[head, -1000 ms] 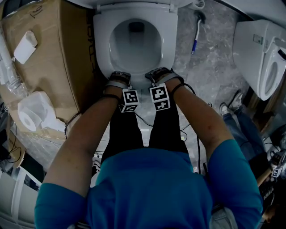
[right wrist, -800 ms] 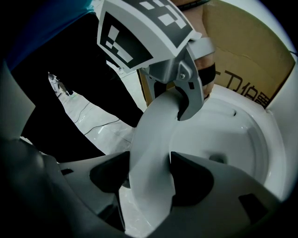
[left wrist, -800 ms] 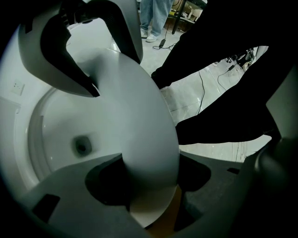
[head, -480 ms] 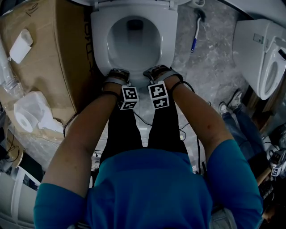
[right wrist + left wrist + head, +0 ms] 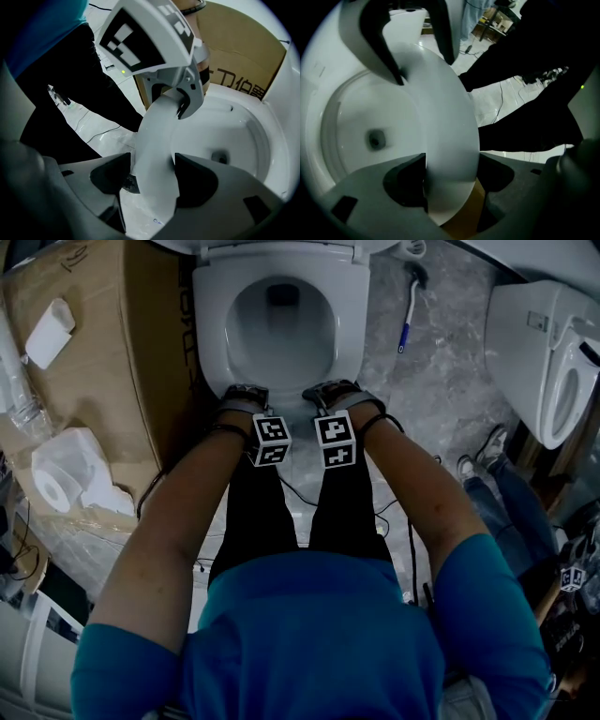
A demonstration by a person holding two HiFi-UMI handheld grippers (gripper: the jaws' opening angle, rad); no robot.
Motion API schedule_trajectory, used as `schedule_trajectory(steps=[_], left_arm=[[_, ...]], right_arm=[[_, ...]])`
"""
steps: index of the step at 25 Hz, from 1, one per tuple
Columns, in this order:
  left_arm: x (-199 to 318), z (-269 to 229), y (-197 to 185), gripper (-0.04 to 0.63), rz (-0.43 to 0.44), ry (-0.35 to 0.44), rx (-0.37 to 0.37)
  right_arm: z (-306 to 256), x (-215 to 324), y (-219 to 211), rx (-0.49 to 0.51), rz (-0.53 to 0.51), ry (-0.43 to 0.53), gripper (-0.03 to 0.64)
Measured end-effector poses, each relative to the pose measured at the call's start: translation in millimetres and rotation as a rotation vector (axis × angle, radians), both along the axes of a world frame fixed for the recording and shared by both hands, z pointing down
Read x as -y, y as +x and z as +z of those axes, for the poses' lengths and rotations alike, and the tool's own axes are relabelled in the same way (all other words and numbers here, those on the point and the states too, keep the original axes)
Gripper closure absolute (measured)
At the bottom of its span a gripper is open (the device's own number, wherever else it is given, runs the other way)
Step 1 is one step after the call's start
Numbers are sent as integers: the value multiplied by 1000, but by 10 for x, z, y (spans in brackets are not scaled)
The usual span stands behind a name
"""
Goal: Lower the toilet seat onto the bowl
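Note:
The white toilet seat (image 5: 214, 334) lies flat on the bowl (image 5: 281, 343), which is open at the middle. Both grippers are at the seat's front edge, side by side. My left gripper (image 5: 246, 396) straddles the front rim; in the left gripper view the seat (image 5: 450, 136) runs between the jaws of that gripper (image 5: 452, 173), which are opening, with a sliver of gap on one side. My right gripper (image 5: 330, 390) is closed across the rim, and the seat (image 5: 157, 136) fills the space between the jaws of this gripper (image 5: 152, 173).
A large cardboard box (image 5: 103, 362) stands against the toilet's left side, with a toilet paper roll (image 5: 58, 482) beside it. A toilet brush (image 5: 410, 310) lies on the marble floor to the right. A second toilet (image 5: 553, 362) is at the far right. Cables (image 5: 394, 512) trail past the person's legs.
Both grippers stay at the seat's front rim and have hardly moved. The seat lies flat on the bowl throughout.

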State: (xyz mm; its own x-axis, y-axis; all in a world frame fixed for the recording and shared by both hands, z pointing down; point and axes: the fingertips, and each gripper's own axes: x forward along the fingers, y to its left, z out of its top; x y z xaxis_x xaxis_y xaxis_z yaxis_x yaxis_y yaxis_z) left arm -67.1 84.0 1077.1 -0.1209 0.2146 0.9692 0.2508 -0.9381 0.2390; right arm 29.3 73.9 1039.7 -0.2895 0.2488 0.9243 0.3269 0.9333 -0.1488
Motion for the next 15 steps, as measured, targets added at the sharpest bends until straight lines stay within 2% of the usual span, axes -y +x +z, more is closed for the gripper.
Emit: schedule_trajectory(steps=[8, 10, 15], left_arm=[[157, -436, 23, 290, -131, 10, -79], [226, -578, 70, 290, -196, 8, -110], [481, -1010, 252, 290, -432, -7, -239]], right_arm=[[-325, 48, 68, 2, 47, -6, 344], [-447, 92, 95, 4, 68, -4, 344], [-783, 235, 112, 17, 148, -4, 344]])
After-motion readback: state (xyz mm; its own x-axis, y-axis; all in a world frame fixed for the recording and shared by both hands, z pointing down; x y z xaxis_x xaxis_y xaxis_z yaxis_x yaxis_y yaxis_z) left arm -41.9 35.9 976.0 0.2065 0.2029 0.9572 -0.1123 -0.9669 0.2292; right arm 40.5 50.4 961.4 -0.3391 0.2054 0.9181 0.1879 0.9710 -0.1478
